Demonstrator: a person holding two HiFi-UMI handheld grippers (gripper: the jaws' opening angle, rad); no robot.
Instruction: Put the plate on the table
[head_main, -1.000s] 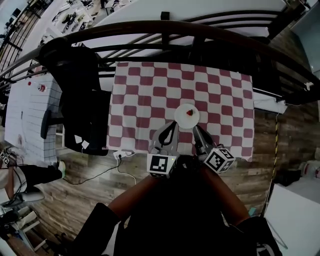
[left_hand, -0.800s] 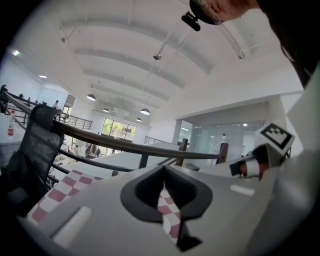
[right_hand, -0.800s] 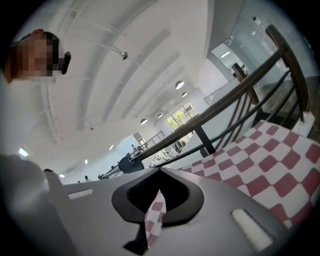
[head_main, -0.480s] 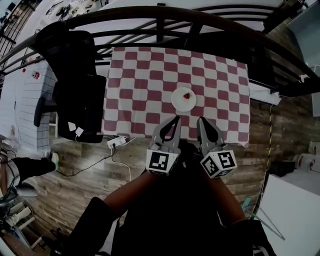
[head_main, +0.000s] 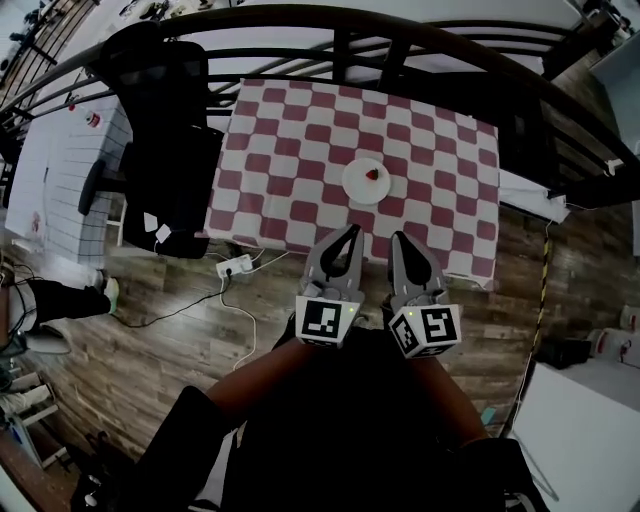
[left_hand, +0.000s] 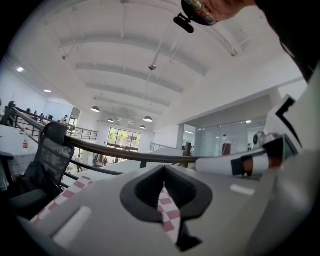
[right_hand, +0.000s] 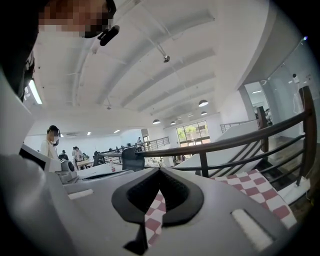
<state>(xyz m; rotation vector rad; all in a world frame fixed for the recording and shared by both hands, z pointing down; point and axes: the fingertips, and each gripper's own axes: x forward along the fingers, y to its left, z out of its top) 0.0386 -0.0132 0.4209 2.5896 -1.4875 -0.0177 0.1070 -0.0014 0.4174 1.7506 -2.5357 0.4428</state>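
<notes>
A white plate with a small red thing on it rests on the table's red-and-white checked cloth, a little toward the near side. My left gripper and right gripper hang side by side at the table's near edge, short of the plate and apart from it. Both are shut with nothing in them. In the left gripper view the left gripper shows its tips meeting, with checked cloth seen through the hollow behind them. The right gripper looks the same in its own view, with cloth at its right.
A black office chair draped with dark cloth stands at the table's left side. A dark curved railing runs behind the table. A white power strip with a cable lies on the wooden floor. Another white table stands at far left.
Both grippers have drawn back from beside the plate to the table's near edge. The right one has rolled upright. The plate stays on the cloth.
</notes>
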